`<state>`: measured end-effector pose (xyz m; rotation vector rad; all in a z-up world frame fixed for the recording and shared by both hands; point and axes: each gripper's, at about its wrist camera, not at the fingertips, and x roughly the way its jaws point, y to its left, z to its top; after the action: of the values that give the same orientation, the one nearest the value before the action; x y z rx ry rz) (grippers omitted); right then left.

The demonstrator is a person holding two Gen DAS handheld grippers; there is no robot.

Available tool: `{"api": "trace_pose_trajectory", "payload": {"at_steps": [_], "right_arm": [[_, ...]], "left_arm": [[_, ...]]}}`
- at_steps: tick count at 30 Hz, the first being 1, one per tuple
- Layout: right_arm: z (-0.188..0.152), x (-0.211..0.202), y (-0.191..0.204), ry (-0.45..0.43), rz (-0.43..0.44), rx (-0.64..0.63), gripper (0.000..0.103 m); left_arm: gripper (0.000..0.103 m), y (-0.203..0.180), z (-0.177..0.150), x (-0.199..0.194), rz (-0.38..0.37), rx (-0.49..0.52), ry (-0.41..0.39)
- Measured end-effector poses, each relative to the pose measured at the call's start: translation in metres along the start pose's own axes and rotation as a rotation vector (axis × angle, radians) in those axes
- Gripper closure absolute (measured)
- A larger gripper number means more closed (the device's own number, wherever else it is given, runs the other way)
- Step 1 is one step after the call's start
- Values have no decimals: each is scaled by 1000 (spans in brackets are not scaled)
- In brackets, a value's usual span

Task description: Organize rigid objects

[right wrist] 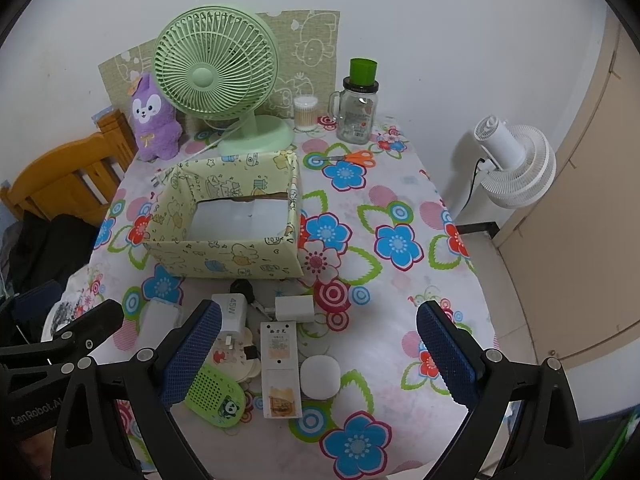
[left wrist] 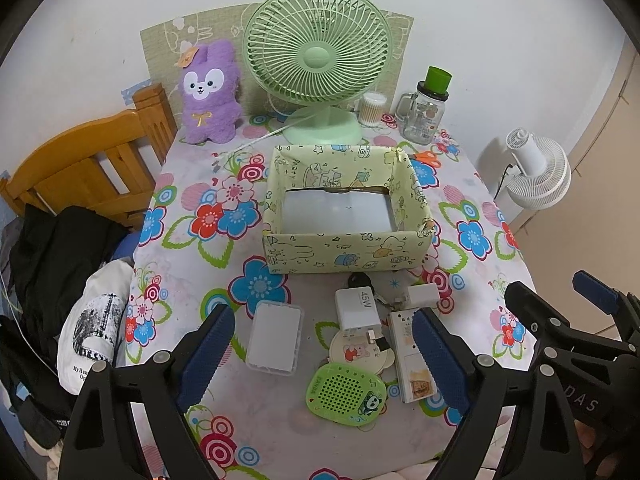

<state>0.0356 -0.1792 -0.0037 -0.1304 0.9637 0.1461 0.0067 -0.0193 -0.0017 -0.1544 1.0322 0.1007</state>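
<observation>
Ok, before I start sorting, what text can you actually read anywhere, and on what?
"45W": white charger.
"DAS": partial lettering on the right hand-held gripper, at the picture's edge.
"GenRobot.AI": left hand-held gripper.
"My Hea…": cut off, on the white printed bag.
Long white box: printed characters, too small to read.
Green perforated case, glass jar: print too blurred.

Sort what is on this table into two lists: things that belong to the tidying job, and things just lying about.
Job: box, clear case, 45W charger, white plug, long carton, green speaker, round white puck.

Lying about: green fan, purple plush, jar, scissors, cotton swabs.
</observation>
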Motion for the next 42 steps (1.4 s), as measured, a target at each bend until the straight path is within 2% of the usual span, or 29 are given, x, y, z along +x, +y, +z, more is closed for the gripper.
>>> {"api": "trace_pose_trajectory", "payload": {"at_steps": [26,42], "right_arm": [[4,3,3,23,0,2,4],[5,48,14,105,19,-24,4]], "left_arm": [[12,4,6,3,10,17,-9],[12,17,4,52,13,2,89]]}}
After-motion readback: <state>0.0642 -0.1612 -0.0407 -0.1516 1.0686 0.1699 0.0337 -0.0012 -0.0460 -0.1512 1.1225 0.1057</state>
